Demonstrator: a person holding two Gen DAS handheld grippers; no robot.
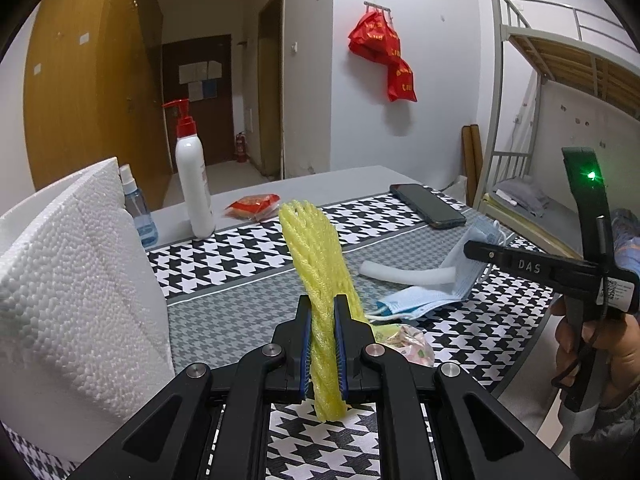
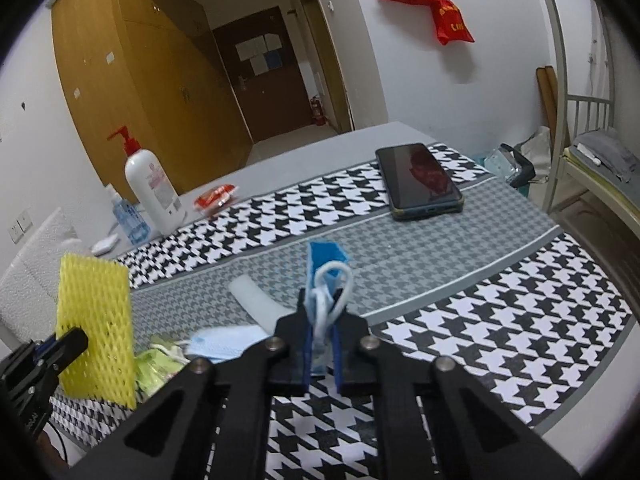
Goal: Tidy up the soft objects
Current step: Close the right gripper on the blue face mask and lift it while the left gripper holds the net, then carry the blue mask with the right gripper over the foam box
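My left gripper (image 1: 322, 306) is shut on a yellow foam net sleeve (image 1: 316, 264) and holds it upright above the houndstooth cloth (image 1: 248, 252); the sleeve also shows at the left of the right wrist view (image 2: 96, 320). My right gripper (image 2: 320, 300) is shut on a blue face mask (image 2: 326, 268) with white ear loops, lifted off the cloth. Another blue mask (image 1: 424, 296) lies on the cloth beside a white foam tube (image 1: 404, 274). In the right wrist view that mask (image 2: 224, 342) and tube (image 2: 256, 300) lie just left of my fingers.
A white styrofoam box (image 1: 72, 280) stands at the left. A lotion pump bottle (image 1: 194, 184), a blue spray bottle (image 1: 138, 212) and a red packet (image 1: 252, 204) sit at the back. A black phone (image 2: 420, 180) lies far right. Crumpled wrappers (image 1: 408, 344) lie near the sleeve.
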